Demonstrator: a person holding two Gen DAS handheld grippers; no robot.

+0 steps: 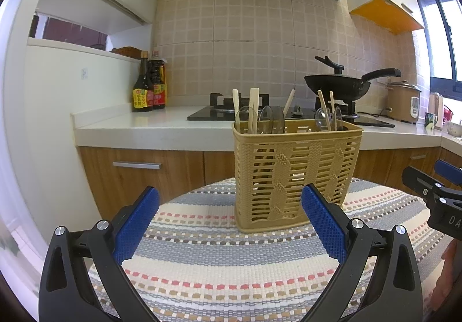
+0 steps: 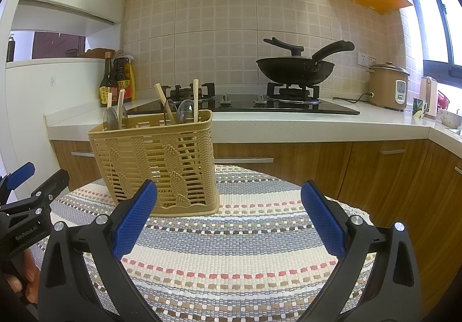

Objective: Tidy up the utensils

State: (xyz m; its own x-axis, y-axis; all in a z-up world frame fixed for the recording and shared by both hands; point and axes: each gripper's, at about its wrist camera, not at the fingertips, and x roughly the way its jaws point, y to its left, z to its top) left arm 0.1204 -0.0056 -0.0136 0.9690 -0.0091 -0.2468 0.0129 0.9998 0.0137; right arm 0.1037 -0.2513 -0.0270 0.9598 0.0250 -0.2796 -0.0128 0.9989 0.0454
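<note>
At 12 o'clock from your left gripper, the basket of utensils stands on the striped worktop. Both grippers gape wide, empty; right gripper too. Tall and light, the basket probably tips if your pad clips its rim.

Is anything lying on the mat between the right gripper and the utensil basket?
No. In the right wrist view, only bare striped mat lies between the open right gripper and the utensil basket.
</note>
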